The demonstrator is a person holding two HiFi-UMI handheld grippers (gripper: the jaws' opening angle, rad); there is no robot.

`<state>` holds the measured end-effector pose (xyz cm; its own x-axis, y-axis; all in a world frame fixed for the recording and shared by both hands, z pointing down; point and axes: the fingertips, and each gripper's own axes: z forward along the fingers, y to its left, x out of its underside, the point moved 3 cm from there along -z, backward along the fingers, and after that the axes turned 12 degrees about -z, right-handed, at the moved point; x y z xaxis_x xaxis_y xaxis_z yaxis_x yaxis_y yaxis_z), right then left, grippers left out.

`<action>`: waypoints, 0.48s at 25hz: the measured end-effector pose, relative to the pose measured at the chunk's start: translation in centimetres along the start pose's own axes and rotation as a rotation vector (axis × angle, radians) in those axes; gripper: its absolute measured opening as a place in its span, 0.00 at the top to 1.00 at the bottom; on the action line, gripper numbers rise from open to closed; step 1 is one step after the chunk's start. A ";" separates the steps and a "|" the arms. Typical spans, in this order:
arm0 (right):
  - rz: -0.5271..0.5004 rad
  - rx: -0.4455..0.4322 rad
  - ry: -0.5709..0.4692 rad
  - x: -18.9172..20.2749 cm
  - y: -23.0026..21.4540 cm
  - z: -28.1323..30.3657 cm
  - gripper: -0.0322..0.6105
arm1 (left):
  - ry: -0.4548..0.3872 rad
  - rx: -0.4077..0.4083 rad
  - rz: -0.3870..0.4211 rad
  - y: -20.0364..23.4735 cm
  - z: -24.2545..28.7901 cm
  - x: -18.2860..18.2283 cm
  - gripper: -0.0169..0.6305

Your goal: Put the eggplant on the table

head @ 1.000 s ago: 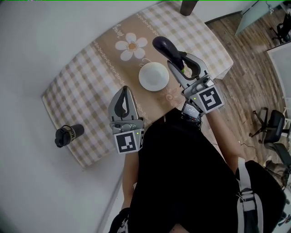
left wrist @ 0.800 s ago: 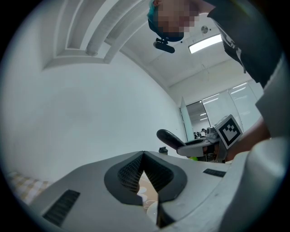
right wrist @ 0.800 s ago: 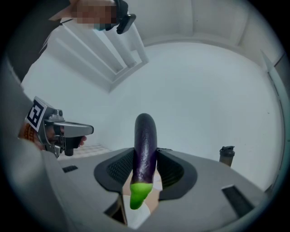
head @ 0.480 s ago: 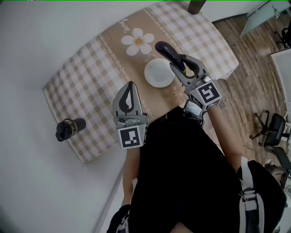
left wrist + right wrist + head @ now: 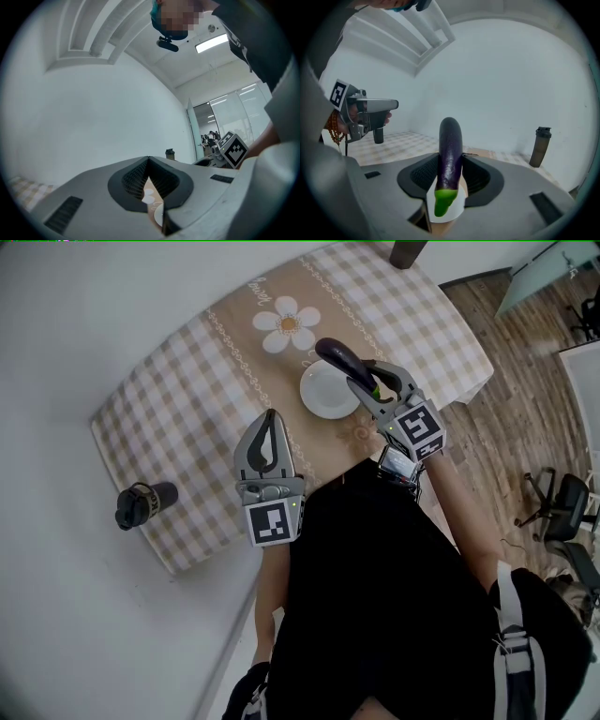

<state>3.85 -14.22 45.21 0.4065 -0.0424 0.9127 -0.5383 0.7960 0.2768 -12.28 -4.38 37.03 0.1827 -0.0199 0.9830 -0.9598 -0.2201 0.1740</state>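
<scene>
One eggplant (image 5: 450, 140) is clamped in the right claw (image 5: 451, 161) above one white plate (image 5: 319, 397); the left claw (image 5: 148, 161) is closed, empty.

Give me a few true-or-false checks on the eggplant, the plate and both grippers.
1. The table has a daisy print on its cloth. True.
2. The right gripper is shut on the eggplant. True.
3. The eggplant lies on the table. False: it is held up over the white plate.
4. The left gripper grips the plate. False: its jaws are together on nothing.
</scene>
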 end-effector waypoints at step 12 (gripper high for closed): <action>-0.005 -0.051 0.099 3.6 1.4 1.2 0.69 | 0.003 -0.008 -0.008 0.0 -0.4 0.6 0.97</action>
<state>3.68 -13.99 49.19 0.4813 0.0115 0.8765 -0.4991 0.8256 0.2633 -12.23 -4.01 37.67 0.1899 -0.0155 0.9817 -0.9600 -0.2126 0.1823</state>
